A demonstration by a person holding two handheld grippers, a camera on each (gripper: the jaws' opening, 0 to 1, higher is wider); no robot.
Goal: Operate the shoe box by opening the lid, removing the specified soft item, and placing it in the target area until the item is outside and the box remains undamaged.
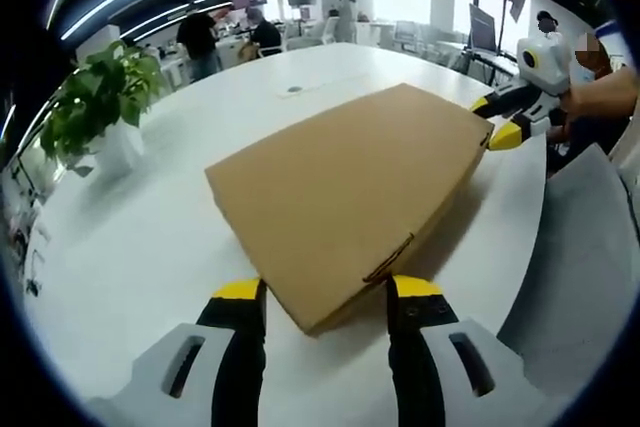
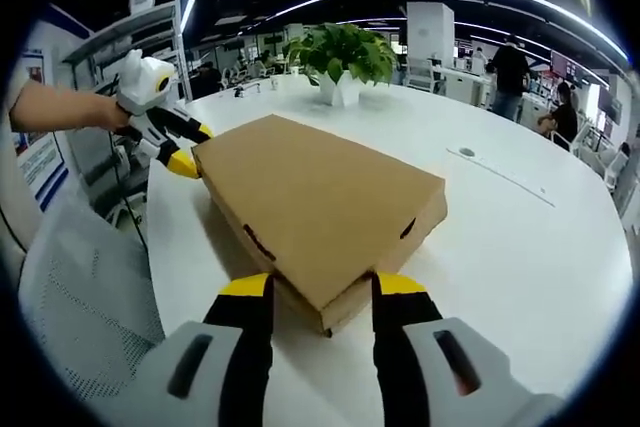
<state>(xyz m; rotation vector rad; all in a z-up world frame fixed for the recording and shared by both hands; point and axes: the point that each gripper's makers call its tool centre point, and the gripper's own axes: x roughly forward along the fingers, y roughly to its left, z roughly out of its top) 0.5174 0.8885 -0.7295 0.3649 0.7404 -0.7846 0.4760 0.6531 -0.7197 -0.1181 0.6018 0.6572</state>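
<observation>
- Shoe box (image 1: 345,202): a plain brown cardboard box, lid down and closed, lying flat on the white desk (image 1: 150,237) near the desk's edge; in the right gripper view (image 2: 315,202) small dark slots show on its side walls.
- Left gripper (image 1: 325,292): its black jaws with yellow tips stand apart, one on each side of the box's near corner, close against the cardboard; whether they press it I cannot tell. In the right gripper view it comes in from the left (image 2: 185,152), held by a hand (image 2: 100,107), yellow tips at the far corner of the box.
- Right gripper (image 2: 312,287): jaws also apart, straddling the opposite corner of the box. In the left gripper view it shows at the far right corner (image 1: 500,127), its tips touching or just beside the box edge.
- A potted plant (image 2: 345,57) in a white pot stands on the desk beyond the box, well apart from it.
- A grey mesh chair back (image 2: 85,287) sits beside the desk edge.
- People (image 1: 200,37) stand and sit in the office background.
</observation>
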